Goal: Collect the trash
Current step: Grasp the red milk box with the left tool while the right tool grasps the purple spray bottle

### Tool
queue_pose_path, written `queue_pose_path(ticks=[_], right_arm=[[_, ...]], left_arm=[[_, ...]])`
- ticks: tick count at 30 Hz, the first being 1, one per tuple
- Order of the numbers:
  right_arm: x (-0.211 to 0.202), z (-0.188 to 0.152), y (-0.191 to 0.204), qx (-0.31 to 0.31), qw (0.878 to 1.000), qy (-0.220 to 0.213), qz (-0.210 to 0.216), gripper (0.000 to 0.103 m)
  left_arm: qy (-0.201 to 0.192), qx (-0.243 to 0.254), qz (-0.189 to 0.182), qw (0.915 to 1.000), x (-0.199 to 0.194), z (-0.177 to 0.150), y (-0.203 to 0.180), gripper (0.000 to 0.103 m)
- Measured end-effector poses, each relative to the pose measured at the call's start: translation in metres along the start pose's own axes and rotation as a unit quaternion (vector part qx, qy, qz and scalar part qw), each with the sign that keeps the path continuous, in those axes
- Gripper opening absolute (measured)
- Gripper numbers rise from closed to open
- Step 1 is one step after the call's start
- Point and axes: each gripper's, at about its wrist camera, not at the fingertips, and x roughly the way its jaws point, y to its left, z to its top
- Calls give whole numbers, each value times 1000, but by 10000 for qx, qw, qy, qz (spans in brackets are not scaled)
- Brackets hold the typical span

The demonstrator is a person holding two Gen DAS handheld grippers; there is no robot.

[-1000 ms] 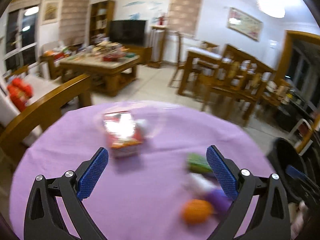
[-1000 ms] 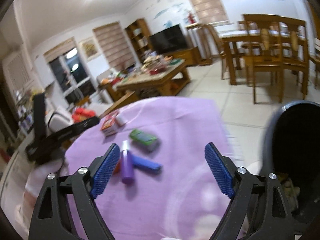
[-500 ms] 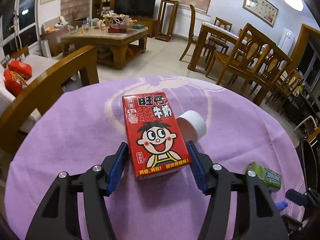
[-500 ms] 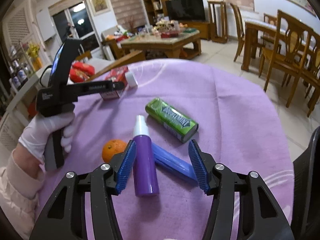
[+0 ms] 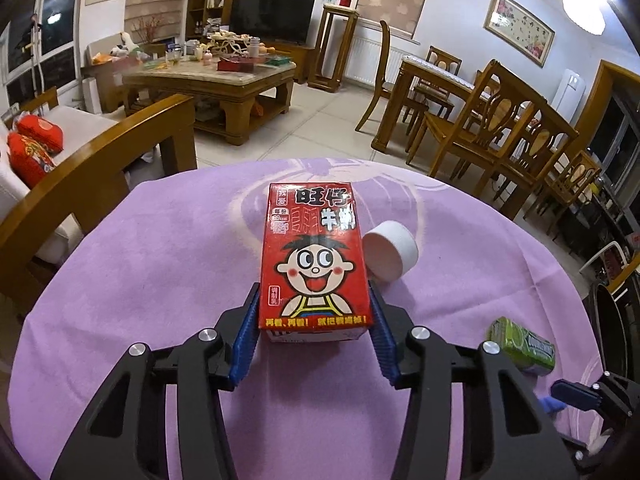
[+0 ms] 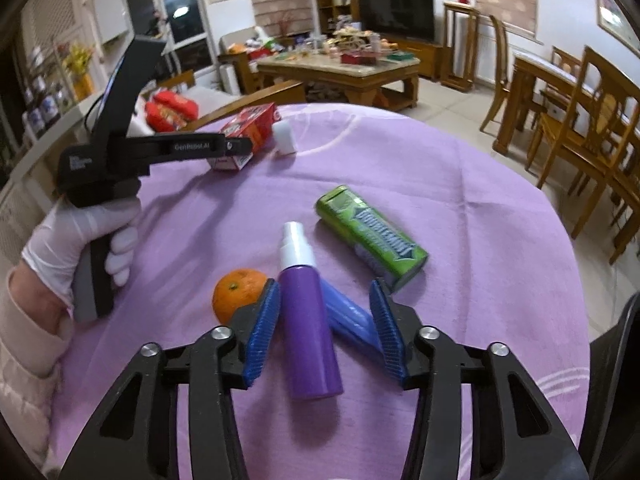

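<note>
Two grippers are closing at once: your left gripper (image 5: 314, 328) is grasping the red milk carton (image 5: 314, 256) on the counter (image 5: 160, 260), so keep squeezing squarely while your right gripper (image 6: 324, 328), not yet clenched, is straddling the purple spray bottle (image 6: 306, 320) and blue tube (image 6: 348, 316).

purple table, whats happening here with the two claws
A person is clearing trash off a table under a purple cloth, one claw in each hand. The left claw is closing around the red milk carton, its pads at the carton's sides, next to a white cap. The right claw is closing over the purple spray bottle and the blue item lying under it. An orange and a green gum pack lie nearby, untouched.
</note>
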Motion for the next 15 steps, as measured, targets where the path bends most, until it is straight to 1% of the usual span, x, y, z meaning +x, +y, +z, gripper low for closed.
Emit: queue_pose_path(ticks=[4, 6, 8, 9, 10, 13, 15], right_arm=[[6, 6, 5, -210, 9997, 104, -68, 35], [11, 8, 5, -281, 9992, 204, -173, 35], [23, 9, 6, -355, 9987, 343, -143, 32], [25, 9, 7, -361, 9987, 331, -132, 31], [23, 10, 6, -337, 9990, 272, -106, 25], [20, 10, 8, -309, 9994, 143, -97, 25], [16, 9, 8, -239, 9997, 14, -4, 25]], left_arm=[[-133, 23, 1, 9999, -18, -4, 1, 49], [-214, 54, -3, 9998, -29, -7, 0, 49], [-272, 67, -63, 9996, -38, -12, -1, 49], [-302, 76, -76, 9995, -41, -13, -1, 49], [-336, 88, -95, 9993, -46, -16, -2, 49], [-483, 148, -188, 9985, -64, -25, -8, 49], [-620, 212, -237, 9976, -75, -31, -13, 49]])
